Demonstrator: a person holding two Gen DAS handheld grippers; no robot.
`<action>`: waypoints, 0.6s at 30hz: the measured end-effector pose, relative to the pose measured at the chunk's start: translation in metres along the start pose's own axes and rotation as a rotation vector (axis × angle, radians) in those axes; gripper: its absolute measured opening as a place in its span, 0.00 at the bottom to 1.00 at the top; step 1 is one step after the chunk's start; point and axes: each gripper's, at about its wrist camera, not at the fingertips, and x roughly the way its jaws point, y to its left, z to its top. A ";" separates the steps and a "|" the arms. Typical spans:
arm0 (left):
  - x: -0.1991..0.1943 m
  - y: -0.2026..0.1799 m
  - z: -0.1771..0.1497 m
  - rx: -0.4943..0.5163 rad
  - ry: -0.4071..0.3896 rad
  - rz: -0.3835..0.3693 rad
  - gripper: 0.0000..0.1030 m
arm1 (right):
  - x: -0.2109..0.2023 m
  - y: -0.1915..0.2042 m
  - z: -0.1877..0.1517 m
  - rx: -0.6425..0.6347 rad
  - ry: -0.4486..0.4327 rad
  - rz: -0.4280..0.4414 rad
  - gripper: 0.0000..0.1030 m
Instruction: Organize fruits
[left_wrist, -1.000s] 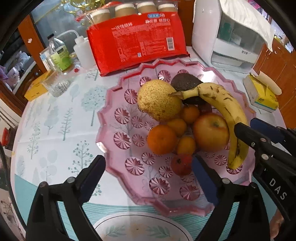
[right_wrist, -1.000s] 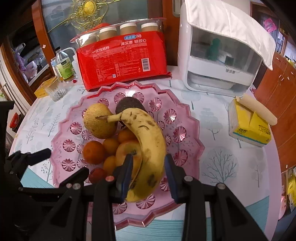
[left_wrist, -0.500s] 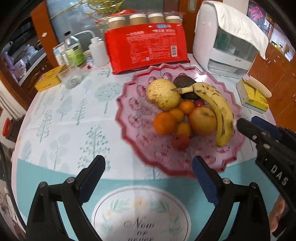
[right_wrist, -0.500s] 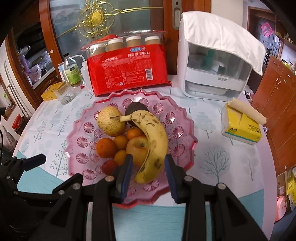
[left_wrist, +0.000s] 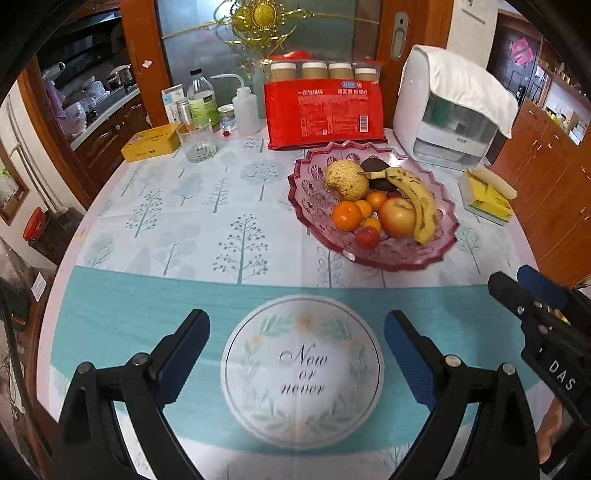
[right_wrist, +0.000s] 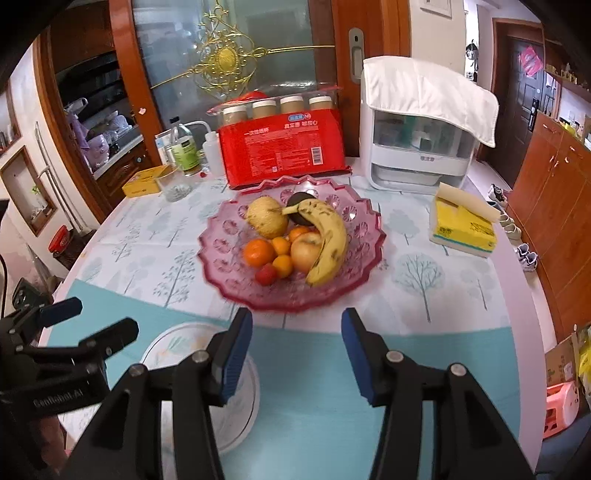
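Printed in the white medallion on the tablecloth, nearer than the pink fruit dish: "Now or never". "DAS" on the side of the right gripper as seen from the left wrist; lettering on the other gripper's body too blurred to read.

Behind the dish: a red packet with Chinese print and a barcode, four capped jars above it, a white appliance under a white cloth. Right of the dish: one yellow tissue pack. Left and behind: a yellow tin, a glass, bottles.

In the dish: one banana, one apple, one pear, one dark avocado, one small red fruit, at least four oranges.

Left gripper wide apart, empty, over the medallion. Right jaws just been opening, nothing between them, short of the dish rim.
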 end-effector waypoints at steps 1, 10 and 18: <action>-0.005 0.001 -0.003 0.000 -0.004 -0.001 0.92 | -0.009 0.003 -0.004 0.005 0.000 0.000 0.50; -0.057 0.012 -0.030 0.026 -0.006 -0.035 0.92 | -0.066 0.027 -0.027 0.051 -0.016 -0.042 0.55; -0.083 0.023 -0.046 -0.001 -0.017 -0.010 0.92 | -0.112 0.046 -0.036 0.061 -0.073 -0.074 0.64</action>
